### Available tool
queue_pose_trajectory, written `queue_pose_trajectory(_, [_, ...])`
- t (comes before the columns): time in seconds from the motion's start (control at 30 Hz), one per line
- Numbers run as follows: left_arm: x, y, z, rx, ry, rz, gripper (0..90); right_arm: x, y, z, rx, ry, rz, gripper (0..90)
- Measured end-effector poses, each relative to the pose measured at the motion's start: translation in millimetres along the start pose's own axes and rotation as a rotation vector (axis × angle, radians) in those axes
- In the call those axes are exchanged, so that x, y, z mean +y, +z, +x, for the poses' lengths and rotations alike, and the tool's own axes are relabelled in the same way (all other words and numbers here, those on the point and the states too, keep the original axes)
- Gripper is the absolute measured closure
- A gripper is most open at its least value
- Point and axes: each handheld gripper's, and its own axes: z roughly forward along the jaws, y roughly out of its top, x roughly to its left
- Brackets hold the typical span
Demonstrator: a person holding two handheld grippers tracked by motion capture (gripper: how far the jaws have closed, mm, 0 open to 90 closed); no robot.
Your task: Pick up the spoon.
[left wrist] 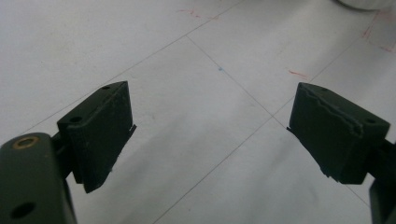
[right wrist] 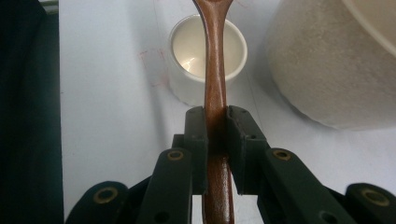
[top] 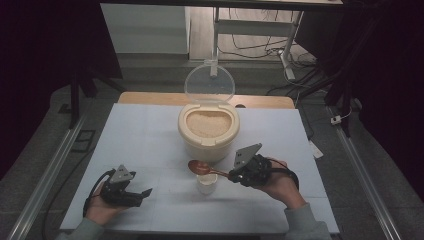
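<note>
White tabletop (top: 145,145), faint grid lines and reddish marks across it. Cream rice container (top: 208,131) stands at centre, clear lid (top: 209,83) tipped up at back, grain inside. Small white cup (top: 207,183) just in front of container, near front edge. Left half bare.

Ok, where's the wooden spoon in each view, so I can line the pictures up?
High view: the wooden spoon is at centre, bowl toward the left above the small white cup, handle in the right claw.
Left gripper view: not in this picture.
Right gripper view: wooden spoon runs up the middle from the shut jaws, over the cup.
Shared landmark: the rice container, at upper right in the right gripper view.
</note>
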Motion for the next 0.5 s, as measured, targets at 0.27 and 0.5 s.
queue_pose_trajectory(0.27, [1.1, -1.5, -0.9, -0.001, 0.003, -0.003, 13.7, 1.5, 5.1, 1.9, 0.003, -0.005, -0.002, 78.4])
queue_pose_trajectory(0.5, [30.5, -19.6, -14.4, -0.024, 0.068, -0.054, 13.8, 3.5, 5.9, 2.6, 0.000, -0.015, 0.002, 78.4])
